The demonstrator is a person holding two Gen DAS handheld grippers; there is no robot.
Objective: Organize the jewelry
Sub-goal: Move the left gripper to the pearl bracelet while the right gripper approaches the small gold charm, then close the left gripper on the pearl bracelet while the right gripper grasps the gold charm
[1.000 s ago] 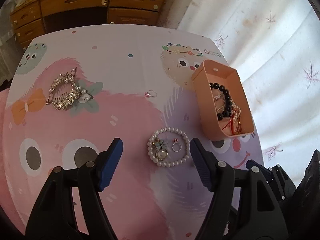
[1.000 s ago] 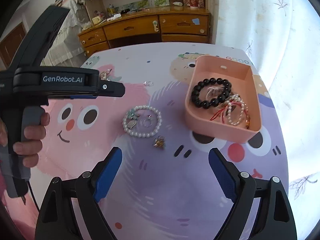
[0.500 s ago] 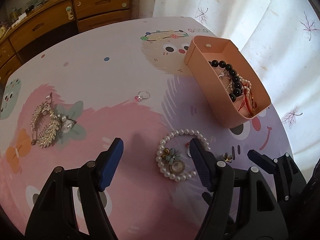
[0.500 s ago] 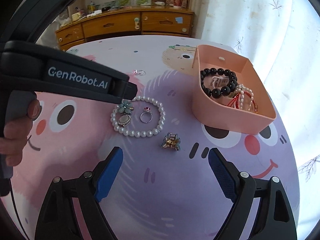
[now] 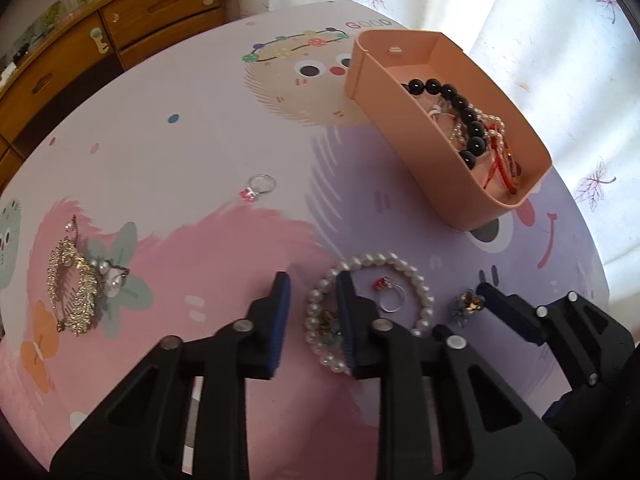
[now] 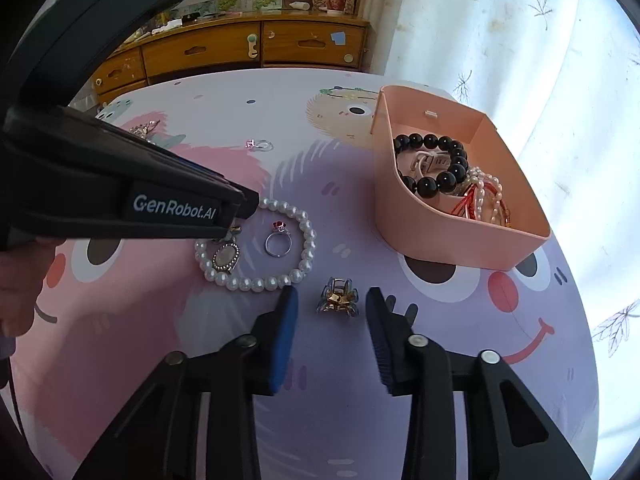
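Note:
A pearl bracelet (image 5: 404, 268) lies on the cartoon tablecloth (image 5: 224, 128) with a red-stone ring (image 5: 390, 296) inside it. My left gripper (image 5: 312, 280) is partly closed, jaws straddling the bracelet's left side, nothing clamped. The bracelet (image 6: 276, 280) and ring (image 6: 278, 242) also show in the right wrist view. A small gold hair claw (image 6: 338, 300) lies between the jaws of my right gripper (image 6: 330, 300), which is half closed, not touching it. The pink tray (image 6: 452, 236) holds a black bead bracelet (image 6: 444, 178) and pearl and red strands.
A gold leaf hair clip with pearls (image 5: 76, 284) lies at the table's left. A pink-stone ring (image 5: 260, 186) lies mid-table. The tray (image 5: 408, 120) stands at the right near a white curtain (image 5: 560, 60). A wooden dresser (image 6: 248, 48) stands behind the table.
Both grippers have narrowed from wide open and moved forward and down. The left now straddles the pearl bracelet's edge; the right now brackets the hair claw.

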